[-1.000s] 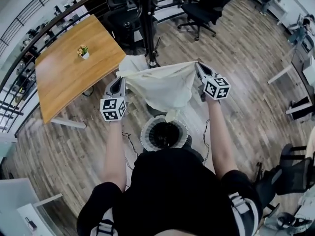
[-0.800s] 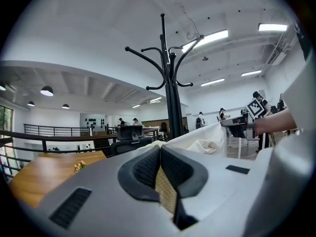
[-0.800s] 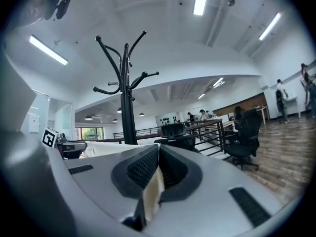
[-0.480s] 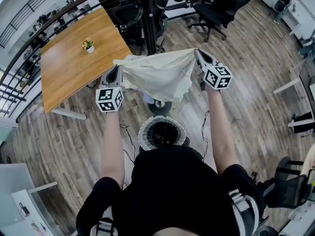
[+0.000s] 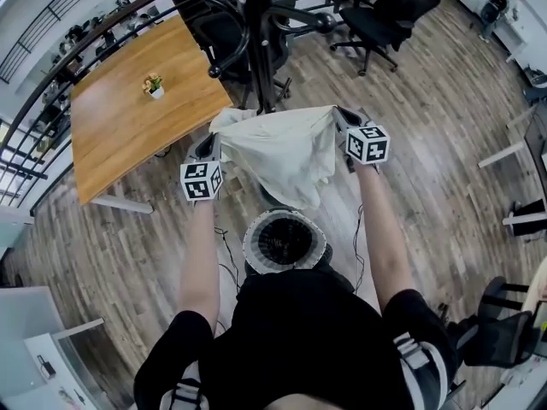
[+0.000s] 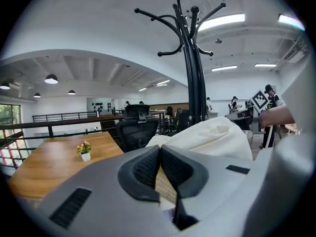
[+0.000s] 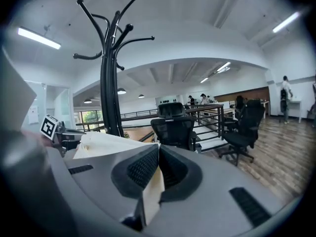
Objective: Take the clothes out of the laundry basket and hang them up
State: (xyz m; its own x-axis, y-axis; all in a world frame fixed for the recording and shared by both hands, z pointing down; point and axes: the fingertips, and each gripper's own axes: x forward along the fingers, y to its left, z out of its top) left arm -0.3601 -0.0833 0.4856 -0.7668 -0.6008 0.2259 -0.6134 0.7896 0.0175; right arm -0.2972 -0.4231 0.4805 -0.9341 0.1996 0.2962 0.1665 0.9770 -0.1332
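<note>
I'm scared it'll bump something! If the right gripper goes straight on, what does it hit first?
Probably the black office chair, dead ahead of the right gripper. The coat stand sits left of that line in its view. How far away the chair is stays unclear.

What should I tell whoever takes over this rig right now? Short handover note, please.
Left gripper: jaws shut on one top corner of the cream garment.
Right gripper: jaws shut on the other top corner.
The garment hangs spread between them, above the laundry basket and in front of the black coat rack.
Done: garment is out of the basket.
Left: hang it on the rack. I can't tell whether more clothes remain in the basket.
</note>
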